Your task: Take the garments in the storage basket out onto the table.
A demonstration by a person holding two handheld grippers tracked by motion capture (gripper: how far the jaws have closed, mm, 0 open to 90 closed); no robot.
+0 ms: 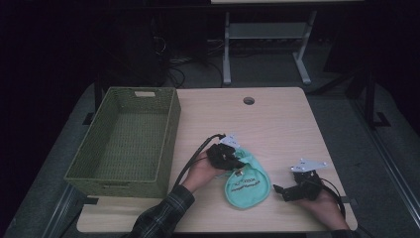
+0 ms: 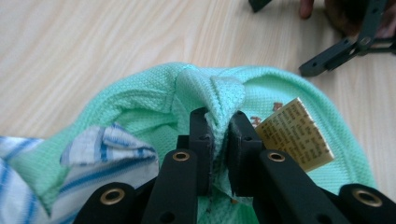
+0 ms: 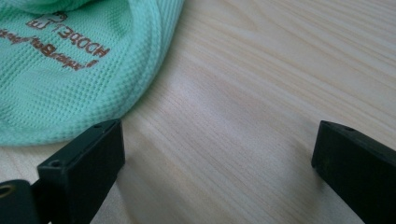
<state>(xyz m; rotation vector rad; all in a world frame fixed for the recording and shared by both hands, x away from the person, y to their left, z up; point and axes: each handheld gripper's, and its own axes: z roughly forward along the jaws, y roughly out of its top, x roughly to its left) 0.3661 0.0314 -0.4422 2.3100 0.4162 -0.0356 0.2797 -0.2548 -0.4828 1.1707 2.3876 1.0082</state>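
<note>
A mint-green mesh cloth with brown lettering lies on the wooden table near the front middle. My left gripper is at its far edge, shut on a raised fold of the cloth; in the left gripper view my left gripper pinches that fold between both pads. A tan paper tag sticks up beside the jaws, and a blue-striped white lining shows at lower left. My right gripper rests on the table right of the cloth, open, with bare wood between its jaws. The right gripper has the cloth's hem by its left jaw.
A green woven basket stands on the left part of the table, with nothing visible inside. A round cable hole sits near the table's far edge. Bare wood stretches behind the cloth. Metal desk legs stand on the floor beyond.
</note>
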